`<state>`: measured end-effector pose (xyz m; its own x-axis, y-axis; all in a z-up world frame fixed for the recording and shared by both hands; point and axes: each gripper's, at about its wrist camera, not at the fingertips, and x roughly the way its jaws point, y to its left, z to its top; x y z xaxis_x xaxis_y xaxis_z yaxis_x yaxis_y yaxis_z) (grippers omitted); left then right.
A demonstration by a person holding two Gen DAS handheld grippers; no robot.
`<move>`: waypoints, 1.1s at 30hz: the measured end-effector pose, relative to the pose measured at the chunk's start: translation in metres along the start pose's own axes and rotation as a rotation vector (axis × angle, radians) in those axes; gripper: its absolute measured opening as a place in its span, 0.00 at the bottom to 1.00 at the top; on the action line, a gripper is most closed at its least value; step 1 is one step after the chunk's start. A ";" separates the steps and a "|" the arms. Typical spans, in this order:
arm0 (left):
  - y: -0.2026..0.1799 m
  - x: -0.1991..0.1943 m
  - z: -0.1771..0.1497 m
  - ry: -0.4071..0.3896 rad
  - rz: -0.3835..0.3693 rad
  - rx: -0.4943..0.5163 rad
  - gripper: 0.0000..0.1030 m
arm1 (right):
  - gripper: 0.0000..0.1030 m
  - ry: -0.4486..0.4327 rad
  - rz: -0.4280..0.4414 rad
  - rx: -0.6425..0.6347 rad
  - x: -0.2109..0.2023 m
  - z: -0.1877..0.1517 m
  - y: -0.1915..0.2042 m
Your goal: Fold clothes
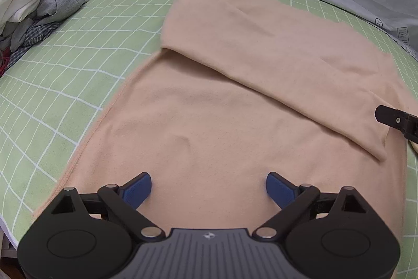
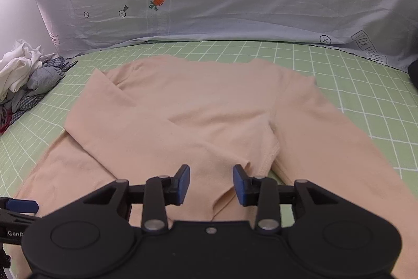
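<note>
Left hand-held gripper (image 1: 208, 187) hangs released, blue pads wide apart, low over the hem end of the peach top (image 1: 235, 109), nothing between them. Right hand-held gripper (image 2: 211, 183) also released, narrower gap, cuff of the folded sleeve (image 2: 146, 132) lying between its pads, not pinched as far as I can see. Top lies flat on the green grid bed sheet (image 1: 78, 49), long axis running away from both grippers, neckline at the far end near the grey printed cover (image 2: 235, 4). 1 sleeve is crossed over the body, the other sleeve (image 2: 339, 143) is spread out to the right. Right gripper is nearer that one, so my guess: it folds in next. Unfolded clothes pile (image 1: 31, 7) sits far left.
</note>
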<state>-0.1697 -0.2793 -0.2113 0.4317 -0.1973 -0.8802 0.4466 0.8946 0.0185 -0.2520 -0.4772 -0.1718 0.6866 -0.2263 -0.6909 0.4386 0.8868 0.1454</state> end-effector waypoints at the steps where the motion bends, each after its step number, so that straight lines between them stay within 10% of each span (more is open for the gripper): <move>1: 0.000 0.000 0.000 0.002 0.003 -0.004 0.96 | 0.41 -0.001 -0.021 -0.029 0.003 -0.001 0.003; 9: 0.000 0.003 -0.002 0.015 0.024 -0.032 1.00 | 0.61 0.027 -0.034 -0.128 0.025 0.000 0.000; 10: 0.000 0.003 -0.002 0.015 0.025 -0.034 1.00 | 0.58 0.030 -0.021 -0.125 0.025 0.000 -0.001; 13: -0.001 0.003 -0.002 0.016 0.028 -0.039 1.00 | 0.06 0.024 0.032 -0.163 0.021 0.002 0.000; 19: -0.003 0.003 -0.002 0.017 0.034 -0.051 1.00 | 0.03 -0.114 0.048 -0.126 -0.006 0.031 -0.016; 26: -0.003 0.003 -0.002 0.020 0.036 -0.056 1.00 | 0.03 -0.237 -0.194 0.027 -0.037 0.052 -0.083; 33: -0.002 0.003 -0.002 0.021 0.029 -0.049 1.00 | 0.04 -0.048 -0.445 0.132 -0.022 0.010 -0.142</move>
<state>-0.1710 -0.2810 -0.2144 0.4270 -0.1631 -0.8894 0.3952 0.9183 0.0213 -0.3238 -0.6025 -0.1701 0.4397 -0.5940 -0.6737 0.7643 0.6414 -0.0666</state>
